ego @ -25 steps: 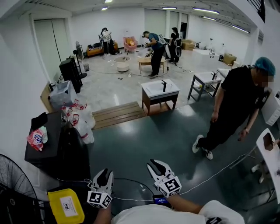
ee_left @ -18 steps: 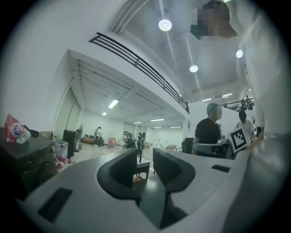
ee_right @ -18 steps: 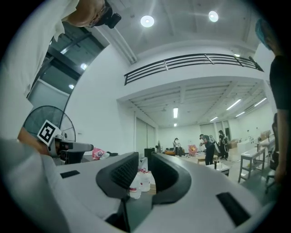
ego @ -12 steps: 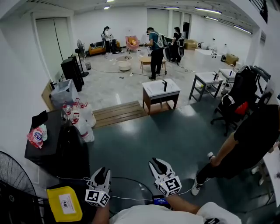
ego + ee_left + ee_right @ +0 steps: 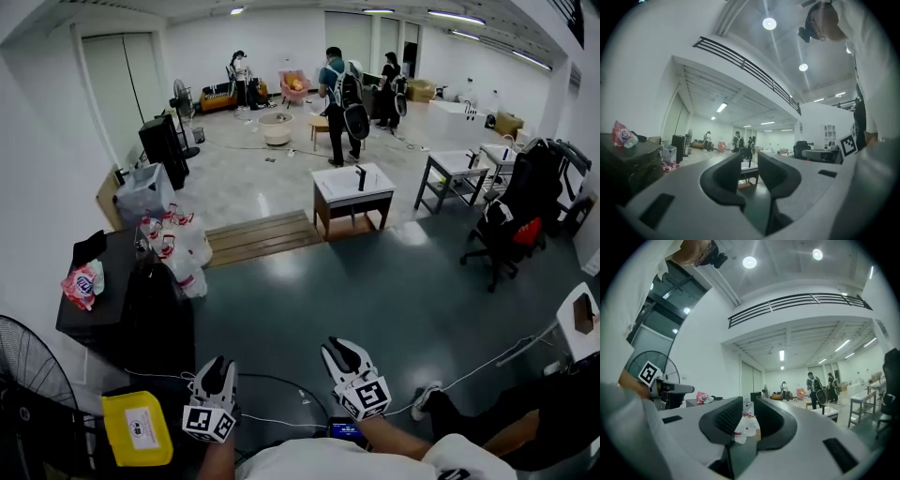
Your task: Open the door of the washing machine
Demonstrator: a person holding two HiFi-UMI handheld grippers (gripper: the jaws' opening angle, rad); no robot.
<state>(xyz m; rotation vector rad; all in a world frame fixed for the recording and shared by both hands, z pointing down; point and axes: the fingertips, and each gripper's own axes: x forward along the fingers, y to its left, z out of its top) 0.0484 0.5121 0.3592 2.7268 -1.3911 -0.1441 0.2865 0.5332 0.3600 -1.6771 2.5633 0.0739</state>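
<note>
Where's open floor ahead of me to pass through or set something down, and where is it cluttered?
Free: the dark floor between the wooden platform, the sink cabinet and the office chair. Crowded: the left side, with the black cabinet, white bags, fan and yellow box.

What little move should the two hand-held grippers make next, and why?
Probably turn to look for the washing machine before reaching anywhere. The left hand-held gripper and the right hand-held gripper both hang over the dark green floor with jaws apart and nothing between them. No washing machine door shows in any view.
</note>
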